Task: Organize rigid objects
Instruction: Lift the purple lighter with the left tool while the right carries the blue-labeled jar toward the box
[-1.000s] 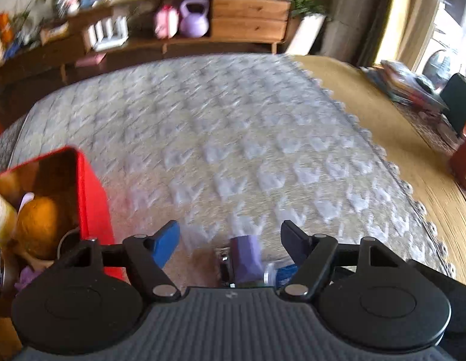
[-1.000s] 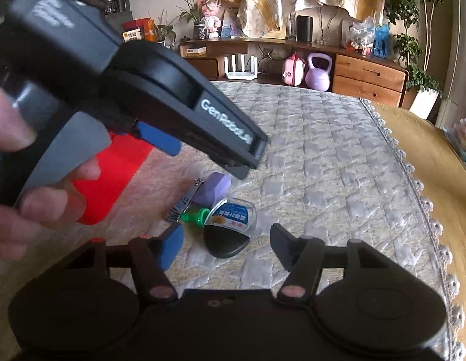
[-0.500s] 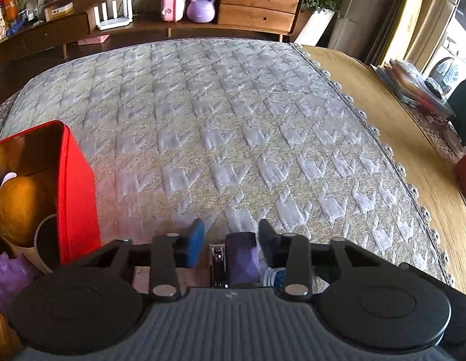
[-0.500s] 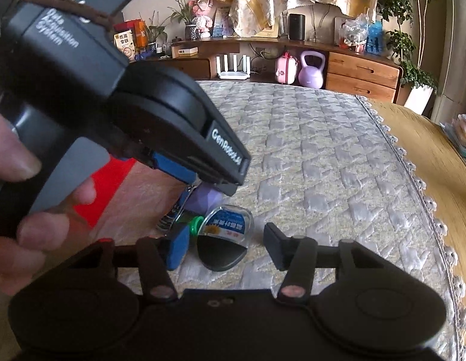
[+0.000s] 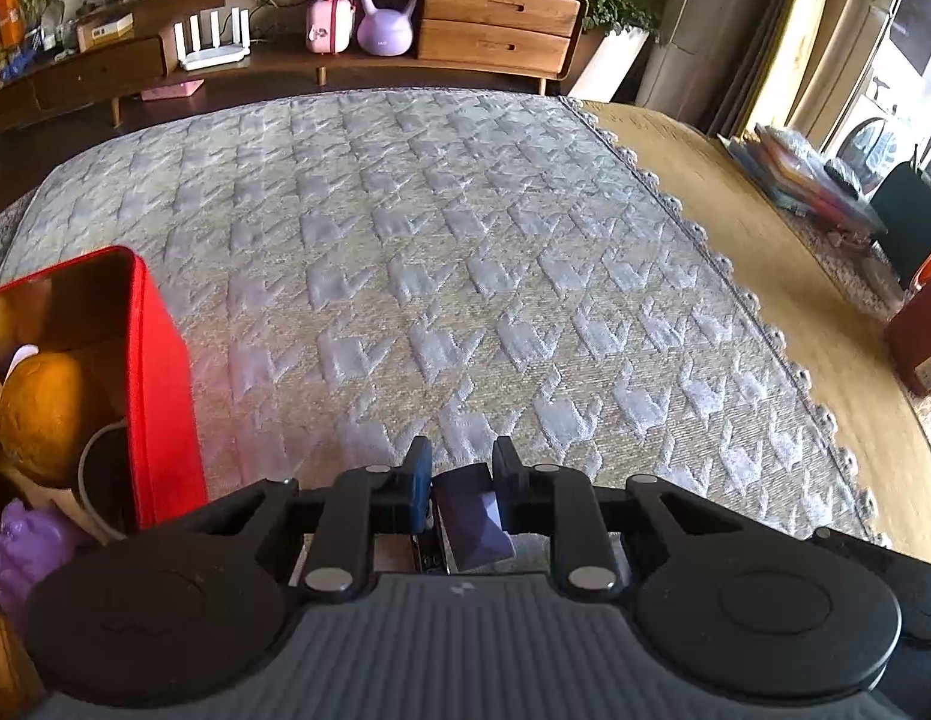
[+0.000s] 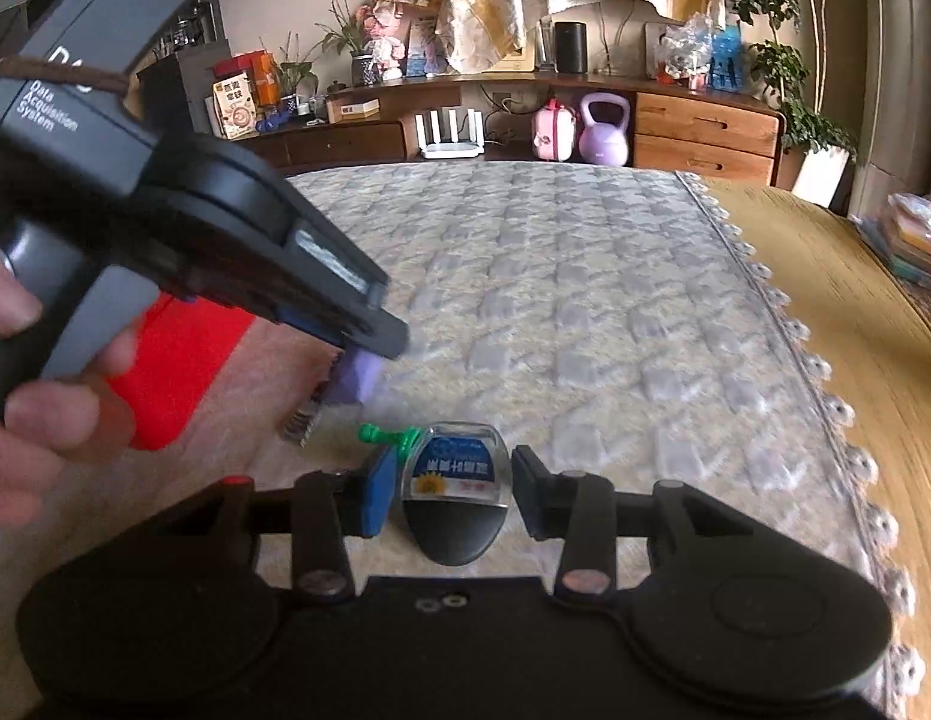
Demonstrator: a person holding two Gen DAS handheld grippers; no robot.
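- The left tool (image 5: 462, 483) is pinched narrow around a small purple faceted block (image 5: 472, 517), which sits squarely between its blue pads. From the right wrist view the block (image 6: 356, 378) appears lifted just off the quilted cloth (image 5: 441, 276), with a metal nail clipper (image 6: 303, 417) below or attached to it; which one cannot be told.
- A red box (image 5: 162, 384) stands close to the left of that tool. It already holds an orange ball (image 5: 42, 414) and a purple toy (image 5: 24, 546), so it is probably where sorted items go, and the block looks bound there next.
- The right tool (image 6: 453, 489) is partly spread, its pads either side of a clear-topped, dark-based container with a blue label (image 6: 456, 483), not yet touching it. This placement suggests it is lining up a grasp.
- A green pin-shaped piece (image 6: 387, 437) lies just beside the container, touching or nearly so, and could be knocked when the pads close.
- The cloth covers a wooden tabletop (image 5: 825, 324).
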